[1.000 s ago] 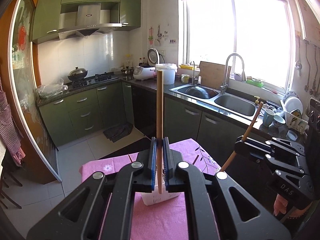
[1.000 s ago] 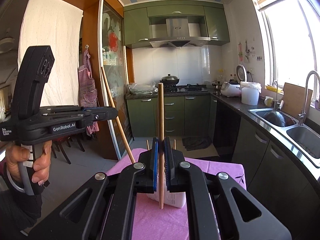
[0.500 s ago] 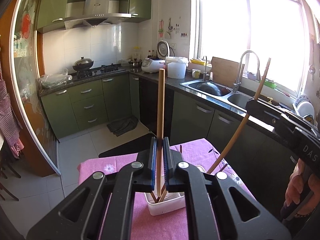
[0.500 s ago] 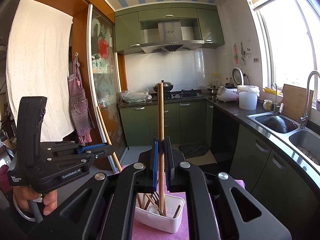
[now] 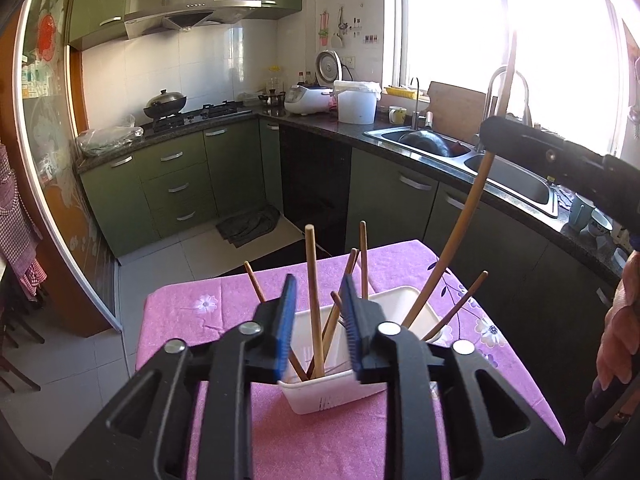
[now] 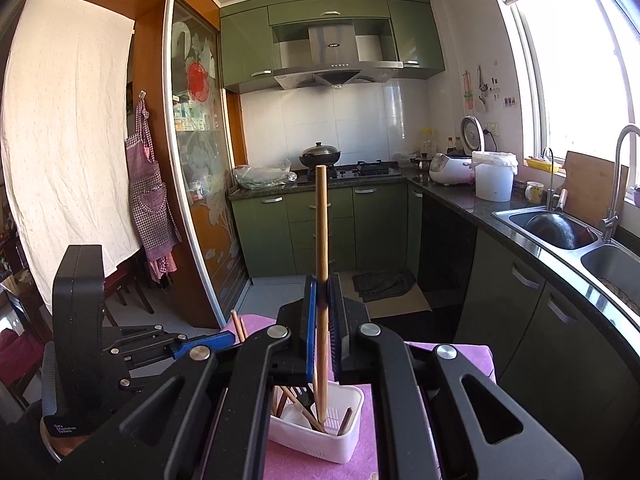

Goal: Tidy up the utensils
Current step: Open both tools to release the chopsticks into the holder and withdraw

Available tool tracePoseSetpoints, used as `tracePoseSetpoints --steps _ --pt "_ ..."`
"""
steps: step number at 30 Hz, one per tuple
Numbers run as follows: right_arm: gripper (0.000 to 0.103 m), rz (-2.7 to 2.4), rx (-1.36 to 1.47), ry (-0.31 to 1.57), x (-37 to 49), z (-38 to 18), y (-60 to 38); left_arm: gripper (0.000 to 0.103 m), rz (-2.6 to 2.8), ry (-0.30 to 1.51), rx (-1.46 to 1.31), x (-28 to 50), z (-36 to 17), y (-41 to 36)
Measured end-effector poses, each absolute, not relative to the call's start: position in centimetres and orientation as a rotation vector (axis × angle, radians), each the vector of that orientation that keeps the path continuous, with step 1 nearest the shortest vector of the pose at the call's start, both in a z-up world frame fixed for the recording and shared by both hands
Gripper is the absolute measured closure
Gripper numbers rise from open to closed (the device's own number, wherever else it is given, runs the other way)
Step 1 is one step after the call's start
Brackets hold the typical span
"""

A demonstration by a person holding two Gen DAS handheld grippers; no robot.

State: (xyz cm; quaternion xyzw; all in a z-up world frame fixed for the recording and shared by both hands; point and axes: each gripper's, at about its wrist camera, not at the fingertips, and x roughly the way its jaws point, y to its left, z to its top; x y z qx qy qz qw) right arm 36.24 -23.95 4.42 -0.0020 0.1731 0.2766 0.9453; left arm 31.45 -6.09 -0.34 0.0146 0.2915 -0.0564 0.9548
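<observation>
Since a moment ago the left gripper point(image 5: 316, 322) has spread its fingers, leaving its chopstick point(image 5: 314, 300) standing in the white basket point(image 5: 332, 394), while the right gripper point(image 6: 322, 330) pinches another light, stiff, slippery chopstick point(image 6: 321, 240) mid-shaft above that basket.

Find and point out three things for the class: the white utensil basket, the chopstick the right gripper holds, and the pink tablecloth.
white utensil basket point(image 5: 320, 394), left wrist view, front wall.
chopstick point(image 6: 321, 216), right wrist view, shaft above the blue pads.
pink tablecloth point(image 5: 192, 304), left wrist view, bare patch near the flower print.
</observation>
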Motion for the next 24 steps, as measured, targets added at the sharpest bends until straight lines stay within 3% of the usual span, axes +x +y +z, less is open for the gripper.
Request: tracePoseSetpoints --steps 4,10,17,24 --pt "0.096 0.564 0.002 0.359 36.6 4.1 -23.6 0.065 -0.111 0.563 0.021 29.1 0.2 -5.8" --pt "0.096 0.556 -0.002 0.383 37.2 2.7 -23.0 0.049 -0.093 0.503 -0.028 23.5 0.8 -3.9" --pt "0.096 0.547 -0.014 0.414 37.8 1.2 -22.3 0.019 -0.021 0.426 -0.054 17.2 -0.7 -2.3" --pt "0.096 0.517 -0.031 0.467 38.3 -1.9 -21.7 0.013 -0.007 0.439 -0.093 14.5 -2.6 -1.0"
